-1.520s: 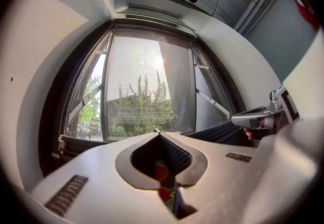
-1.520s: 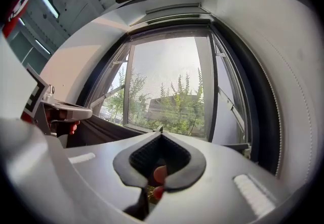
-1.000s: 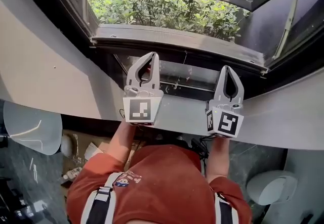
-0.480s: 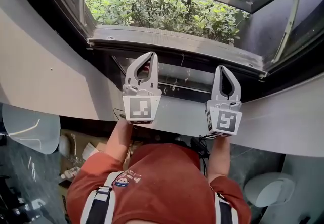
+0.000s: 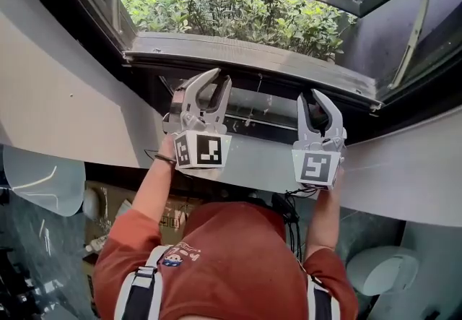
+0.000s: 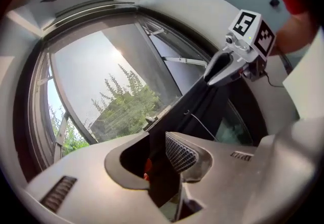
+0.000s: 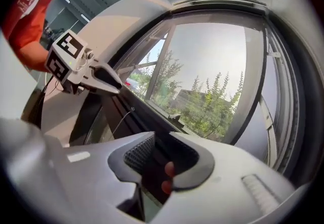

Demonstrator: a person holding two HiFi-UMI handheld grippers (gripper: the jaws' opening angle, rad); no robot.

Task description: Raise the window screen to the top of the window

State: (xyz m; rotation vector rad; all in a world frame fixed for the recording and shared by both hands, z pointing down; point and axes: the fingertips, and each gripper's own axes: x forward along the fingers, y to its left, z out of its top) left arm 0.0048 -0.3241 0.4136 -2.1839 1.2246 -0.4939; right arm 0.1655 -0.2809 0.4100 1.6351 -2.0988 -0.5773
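The window screen's dark bottom rail [image 5: 263,86] runs across the window just under the grey outer ledge [image 5: 245,53]. Its mesh [image 6: 129,112] shows against the trees. My left gripper [image 5: 219,80] points level at the rail's left part; its jaws have just been opening and stand apart, rolled on edge. In the left gripper view the rail [image 6: 202,109] runs through the gap of the left gripper [image 6: 157,156], the pads not pressing it. My right gripper [image 5: 311,97] has likewise just been opening, and its open jaws straddle the rail [image 7: 121,117] in the right gripper view [image 7: 164,161].
A white curved wall [image 5: 65,105] frames the window on both sides. An outer pane swings open at the right on a metal stay [image 5: 413,22]. Green bushes [image 5: 231,11] lie outside. A round white object [image 5: 36,181] and cables sit below the sill.
Both grippers went from shut to open, rolled onto their sides, and moved a little forward and down towards the screen's bottom rail.
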